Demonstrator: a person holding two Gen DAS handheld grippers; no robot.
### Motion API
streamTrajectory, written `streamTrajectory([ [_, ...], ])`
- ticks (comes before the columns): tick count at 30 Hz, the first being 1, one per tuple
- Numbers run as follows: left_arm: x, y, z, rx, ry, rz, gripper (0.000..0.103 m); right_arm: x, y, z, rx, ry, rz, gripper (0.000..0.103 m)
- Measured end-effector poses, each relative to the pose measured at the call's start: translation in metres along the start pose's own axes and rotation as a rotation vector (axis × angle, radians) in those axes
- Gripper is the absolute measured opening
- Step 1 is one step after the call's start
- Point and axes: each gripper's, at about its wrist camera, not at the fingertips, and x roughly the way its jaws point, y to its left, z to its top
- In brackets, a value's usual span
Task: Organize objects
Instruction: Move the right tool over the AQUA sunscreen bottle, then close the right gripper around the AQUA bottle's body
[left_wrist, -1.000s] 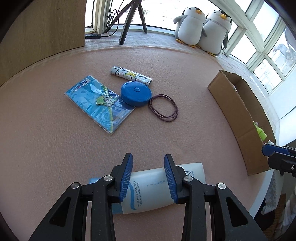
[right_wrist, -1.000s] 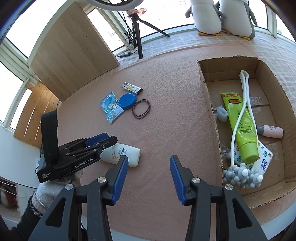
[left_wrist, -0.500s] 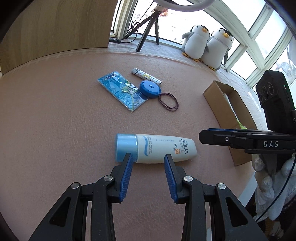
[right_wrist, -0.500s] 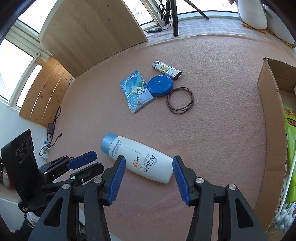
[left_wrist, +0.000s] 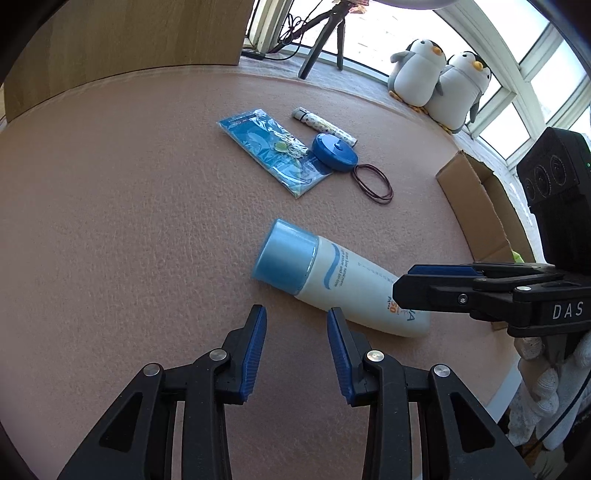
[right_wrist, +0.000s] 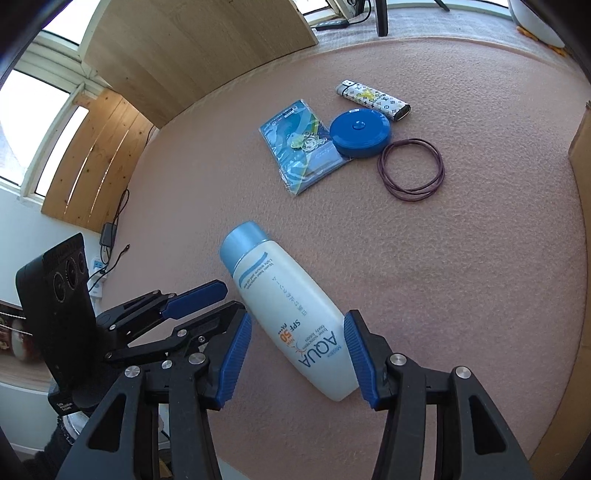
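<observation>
Left gripper (left_wrist: 295, 325) gapes empty, the sunscreen bottle (right_wrist: 288, 314) just ahead-right of it. Right gripper (right_wrist: 297, 354) is nearer: wide open, holding nothing, straddling the bottle's base, long axis running forward-left between its jaws.

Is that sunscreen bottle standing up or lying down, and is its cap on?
Lying down: the sunscreen bottle rests on its side on the pink mat, its blue cap in place.
</observation>
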Motion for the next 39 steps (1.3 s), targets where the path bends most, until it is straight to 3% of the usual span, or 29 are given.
streamTrajectory([
  [6, 0.003, 0.010, 0.014, 0.004, -0.002, 0.006, 0.036, 0.010, 0.018, -0.018, -0.030, 0.050, 0.055, 0.048],
  [9, -0.001, 0.015, 0.019, 0.008, -0.015, 0.010, 0.036, 0.007, 0.019, -0.022, -0.024, 0.036, 0.042, 0.048],
  [15, -0.012, 0.018, 0.009, -0.007, -0.018, -0.050, 0.037, -0.002, 0.004, -0.014, 0.037, -0.029, -0.018, 0.049],
  [18, -0.012, 0.011, 0.000, -0.007, 0.003, -0.082, 0.047, 0.001, -0.006, -0.006, 0.085, -0.028, -0.001, 0.052],
  [20, -0.010, 0.007, -0.004, -0.013, 0.014, -0.107, 0.063, 0.005, -0.008, -0.002, 0.095, -0.021, 0.016, 0.053],
  [21, -0.009, 0.005, -0.005, -0.016, 0.017, -0.117, 0.063, 0.008, -0.006, 0.000, 0.090, -0.017, 0.013, 0.053],
  [33, 0.005, -0.014, -0.006, -0.026, 0.033, -0.153, 0.061, 0.025, 0.019, 0.006, -0.003, 0.022, 0.000, 0.053],
  [39, 0.007, -0.018, -0.006, -0.027, 0.040, -0.151, 0.046, 0.028, 0.025, 0.005, -0.038, 0.022, -0.035, 0.052],
])
